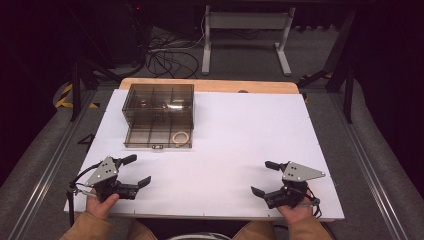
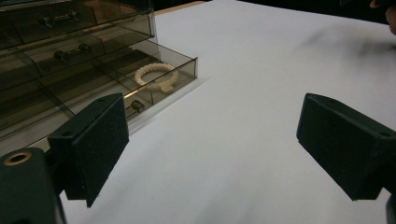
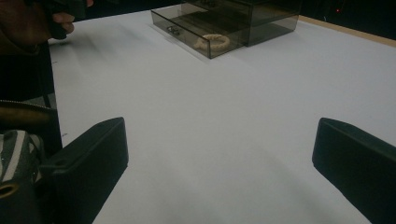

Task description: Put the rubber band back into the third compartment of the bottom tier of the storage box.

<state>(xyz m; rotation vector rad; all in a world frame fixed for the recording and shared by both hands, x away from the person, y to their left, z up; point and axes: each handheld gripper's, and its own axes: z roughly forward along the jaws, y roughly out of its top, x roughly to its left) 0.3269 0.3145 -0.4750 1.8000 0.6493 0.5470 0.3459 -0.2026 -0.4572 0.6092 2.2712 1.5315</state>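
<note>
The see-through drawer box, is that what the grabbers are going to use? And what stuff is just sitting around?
Part of the job:
smoky plastic drawer box
its pulled-out drawer
cream bracelet in the drawer's right compartment
left gripper, jaws apart
right gripper, jaws apart

Just lying about:
white table top
cables on the floor
grey table frame behind
</note>
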